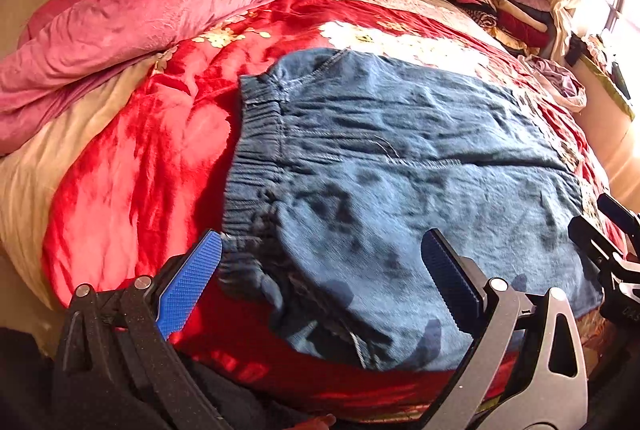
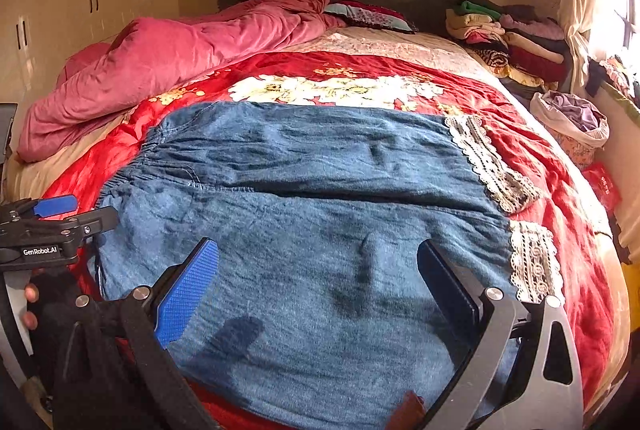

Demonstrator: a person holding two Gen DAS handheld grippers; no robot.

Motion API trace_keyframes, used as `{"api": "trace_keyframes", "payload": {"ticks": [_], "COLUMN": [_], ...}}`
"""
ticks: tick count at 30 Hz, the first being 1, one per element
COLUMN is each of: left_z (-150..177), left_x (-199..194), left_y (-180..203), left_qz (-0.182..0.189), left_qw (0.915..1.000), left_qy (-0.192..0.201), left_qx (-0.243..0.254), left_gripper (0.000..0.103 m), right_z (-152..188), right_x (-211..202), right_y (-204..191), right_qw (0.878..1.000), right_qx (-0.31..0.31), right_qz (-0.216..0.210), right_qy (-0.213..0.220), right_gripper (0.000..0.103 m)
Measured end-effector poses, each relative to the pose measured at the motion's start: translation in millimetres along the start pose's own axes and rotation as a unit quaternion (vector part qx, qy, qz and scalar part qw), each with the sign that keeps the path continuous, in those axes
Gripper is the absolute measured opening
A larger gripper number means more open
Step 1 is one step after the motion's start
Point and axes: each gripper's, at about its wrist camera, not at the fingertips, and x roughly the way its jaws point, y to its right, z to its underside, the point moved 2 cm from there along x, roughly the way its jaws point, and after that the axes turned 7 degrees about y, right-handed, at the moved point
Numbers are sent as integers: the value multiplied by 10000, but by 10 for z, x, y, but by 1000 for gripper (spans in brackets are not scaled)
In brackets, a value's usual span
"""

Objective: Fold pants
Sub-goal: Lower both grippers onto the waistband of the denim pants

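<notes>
Pants point(image 1: 400, 166) lay spread across a red blanket point(image 1: 132, 166) in the left wrist view, waistband leftward, with the left gripper point(image 1: 320, 270) hovering over them, fingers apart and empty. Right wrist view showed the right gripper point(image 2: 318, 278) likewise spread wide above the pants point(image 2: 320, 198), lace cuffs point(image 2: 492, 166) rightward.

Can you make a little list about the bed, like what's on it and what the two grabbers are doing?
pants: blue pants spread flat on red blanket
cuffs: lace trim, right end
waistband: left end
left gripper: open, over waistband corner
right gripper: open, above near leg
also there: pink quilt, clothes pile
</notes>
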Motion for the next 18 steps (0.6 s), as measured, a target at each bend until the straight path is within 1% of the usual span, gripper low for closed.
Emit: {"api": "trace_keyframes", "payload": {"ticks": [8,13,18], "left_z": [-247,-417,-586], "left_x": [126,231,385], "left_y": [-183,-304,-398], "left_qz": [-74,-150,-202], "left_qw": [9999,9997,9997], "left_qy": [52,71,20], "left_qx": [-105,-170,-145], "left_gripper": [94,94,94], "right_z": [-299,-490,-639], "right_x": [267,447,677], "right_y": [-92,-129,-127], "right_qw": [9994,9989,9980], "right_qx": [-308,-321,-373], "right_qz": [-174,-346,-494], "right_qy": [33,11,-138], "right_gripper": [99,99,99]}}
